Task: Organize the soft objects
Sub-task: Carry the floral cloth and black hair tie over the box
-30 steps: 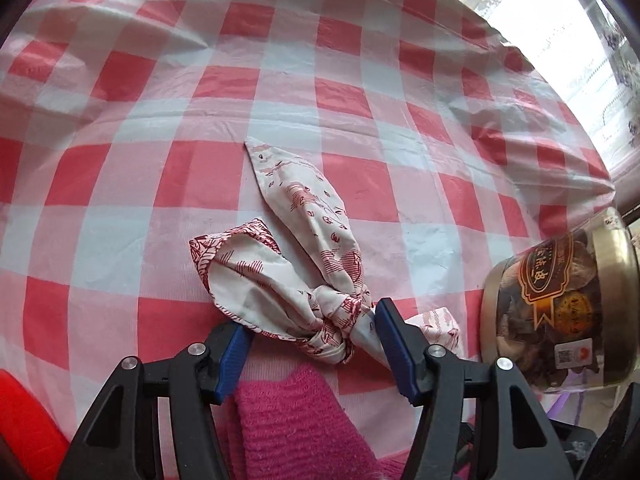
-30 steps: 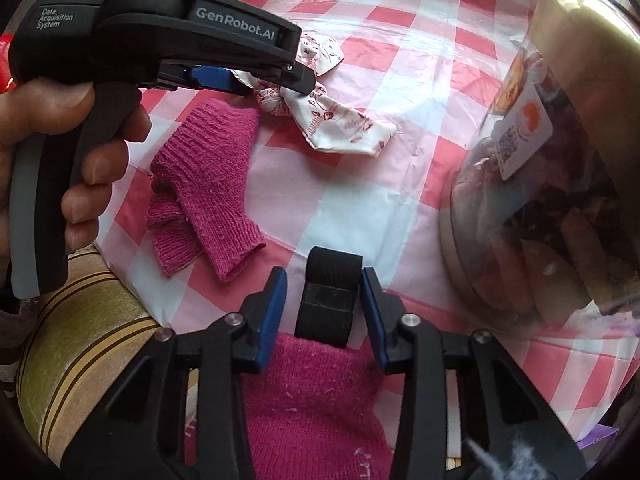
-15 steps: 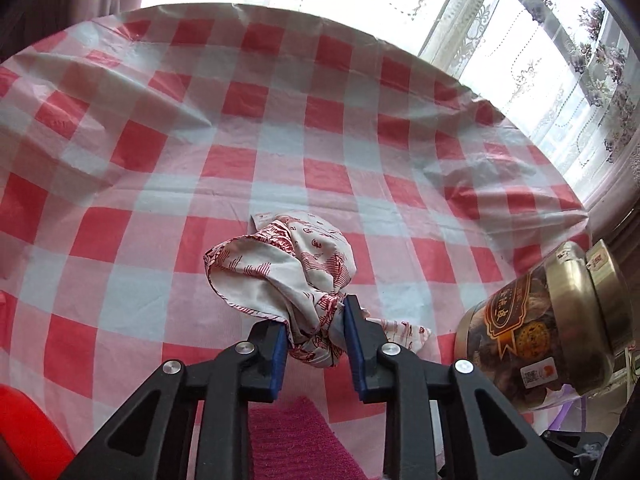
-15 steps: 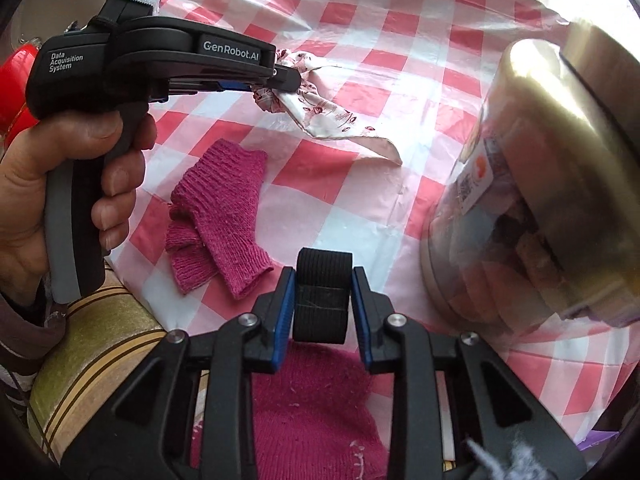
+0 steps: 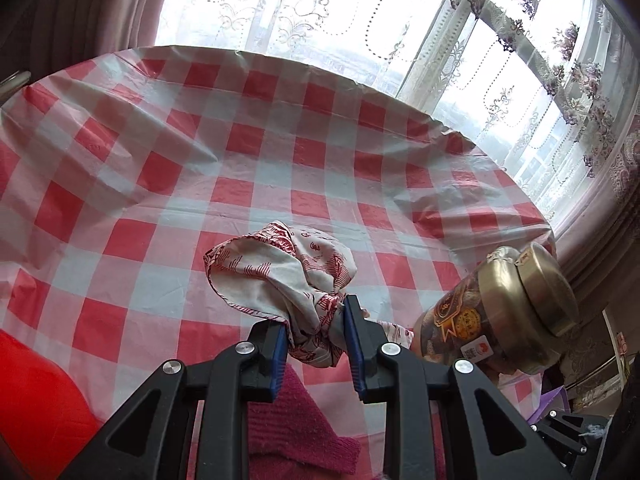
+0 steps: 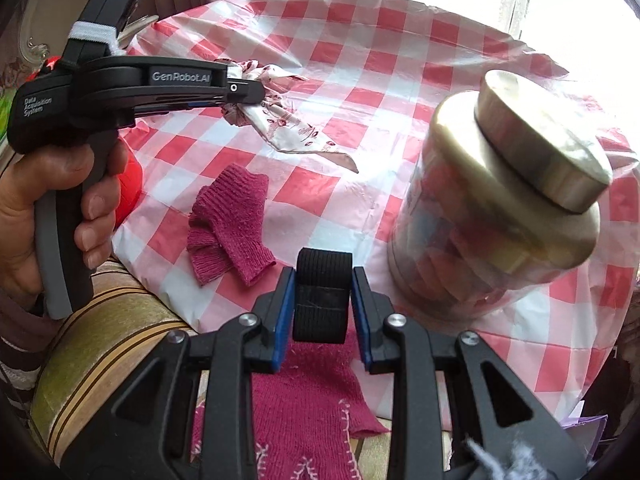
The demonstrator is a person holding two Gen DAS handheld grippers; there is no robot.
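My left gripper (image 5: 316, 332) is shut on a knotted white cloth with red print (image 5: 280, 272) and holds it above the red-checked tablecloth (image 5: 200, 168). In the right wrist view the same cloth (image 6: 288, 124) hangs from the left gripper (image 6: 256, 94), its tail drooping toward the table. My right gripper (image 6: 322, 300) is shut on a black elastic band (image 6: 322, 288) and holds it over the near table edge. A pink knitted glove (image 6: 228, 220) lies flat on the cloth. Another pink knit piece (image 6: 308, 400) lies under the right gripper.
A large jar with a gold lid (image 6: 500, 216) stands at the right of the table; it also shows in the left wrist view (image 5: 504, 312). A red object (image 5: 36, 400) sits at the left edge. A striped cushion (image 6: 100, 344) lies below the near edge. Curtained windows (image 5: 360, 20) stand behind.
My left gripper closed on the knotted cloth and lifted it off the table. My right gripper closed on the black band and rose with it.
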